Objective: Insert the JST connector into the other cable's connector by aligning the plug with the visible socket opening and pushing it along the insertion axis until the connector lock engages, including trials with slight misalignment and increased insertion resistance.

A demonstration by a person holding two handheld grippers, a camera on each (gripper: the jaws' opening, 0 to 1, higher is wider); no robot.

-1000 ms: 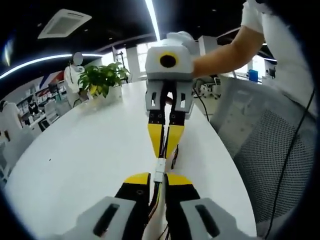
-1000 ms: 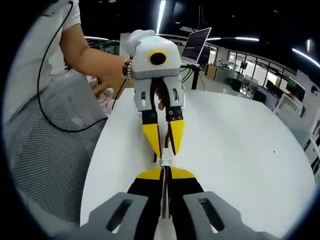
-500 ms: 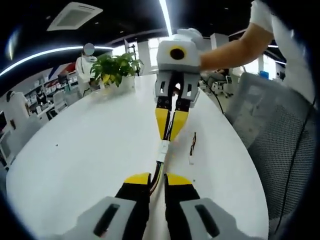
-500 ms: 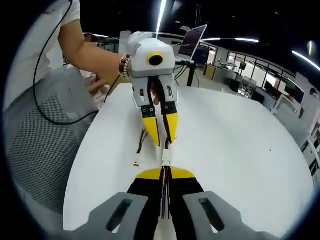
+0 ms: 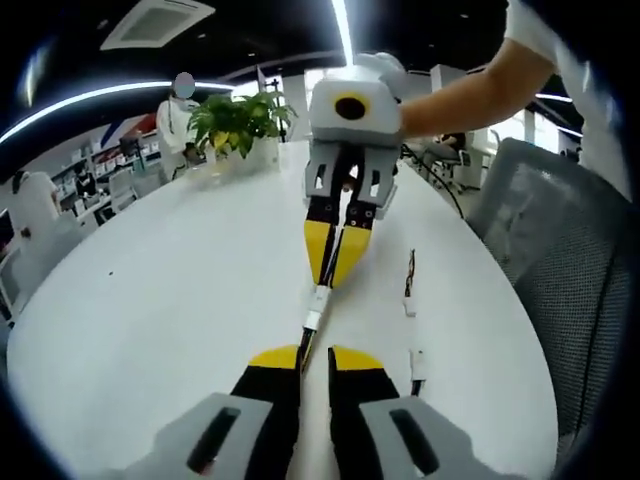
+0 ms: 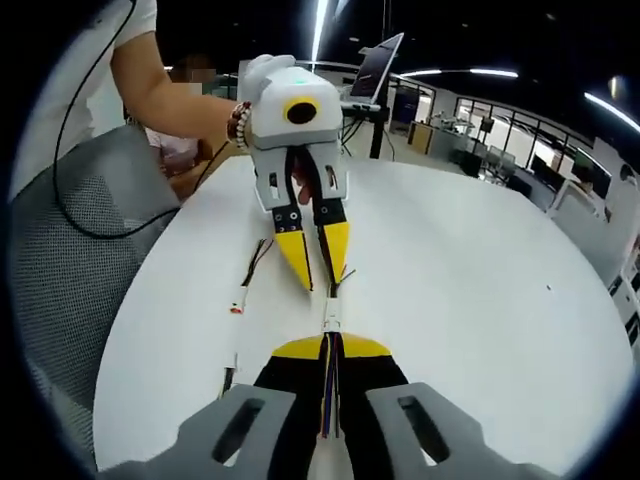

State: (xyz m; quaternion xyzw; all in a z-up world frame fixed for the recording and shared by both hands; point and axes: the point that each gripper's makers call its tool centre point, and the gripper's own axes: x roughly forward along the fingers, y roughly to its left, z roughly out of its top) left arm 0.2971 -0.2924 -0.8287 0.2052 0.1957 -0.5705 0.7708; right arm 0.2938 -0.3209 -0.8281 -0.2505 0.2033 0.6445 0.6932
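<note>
- Left gripper view: left gripper is closed on its cable; the wires run out between the yellow tips to the white JST connector, which sits in the air just past them.
- The right gripper faces it from the far side, tips pinched on the other cable, right at the connector's far end.
- The two grippers sat tip to tip 1 s ago; the gap is now wider, with the connector and a short run of wire strung between them.
- Spare cables lie on the white counter, right of the pair.
- Right gripper view: right gripper is clamped on a bundle of coloured wires, white connector just beyond its tips. Left gripper pinches the wire on the far side.
- Same change here: the opposing tips sit farther back, and the connector halves look joined rather than split.
- My read: this is a pull check after insertion. The joint holding under tension suggests the lock engaged, but the latch is too small to confirm.
</note>
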